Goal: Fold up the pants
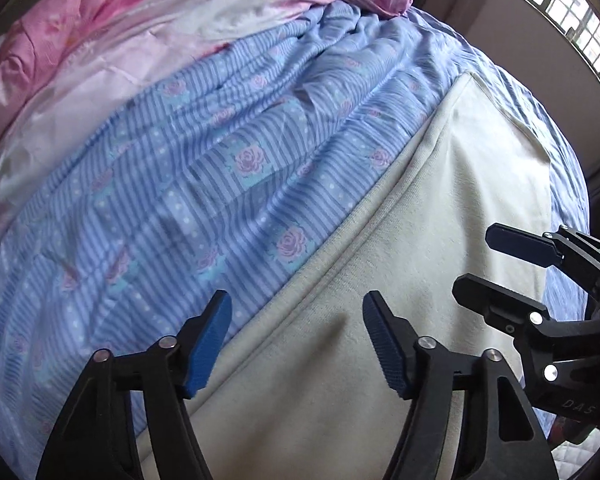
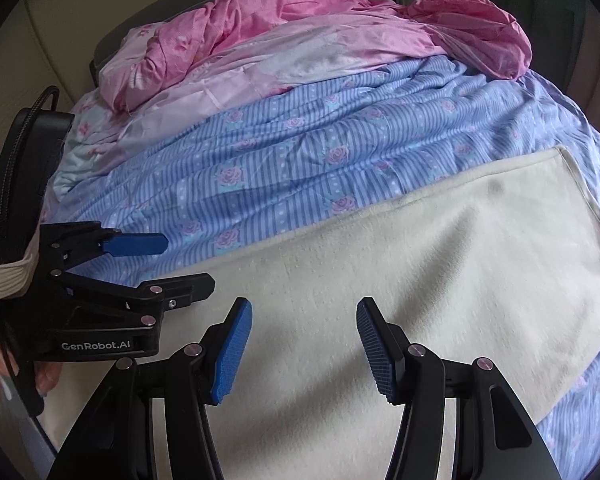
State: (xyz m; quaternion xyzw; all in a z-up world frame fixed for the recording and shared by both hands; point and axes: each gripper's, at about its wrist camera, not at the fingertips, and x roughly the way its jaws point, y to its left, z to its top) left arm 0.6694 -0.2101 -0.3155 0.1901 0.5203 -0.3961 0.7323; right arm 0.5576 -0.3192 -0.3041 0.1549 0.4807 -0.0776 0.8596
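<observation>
Cream pants (image 1: 440,216) lie flat on the blue striped rose-print bedsheet (image 1: 204,184), running from near me to a far hem; in the right wrist view the pants (image 2: 420,264) fill the lower middle. My left gripper (image 1: 296,340) is open and empty, just above the near part of the pants by their left edge. My right gripper (image 2: 304,344) is open and empty above the pants. The right gripper shows at the right of the left wrist view (image 1: 500,264), and the left gripper at the left of the right wrist view (image 2: 180,260); both are open there.
A crumpled pink quilt (image 2: 300,28) is heaped at the far end of the bed over the blue sheet (image 2: 300,160). A barred window (image 1: 572,12) is at the upper right. A pale padded headboard or wall (image 2: 60,28) stands at the far left.
</observation>
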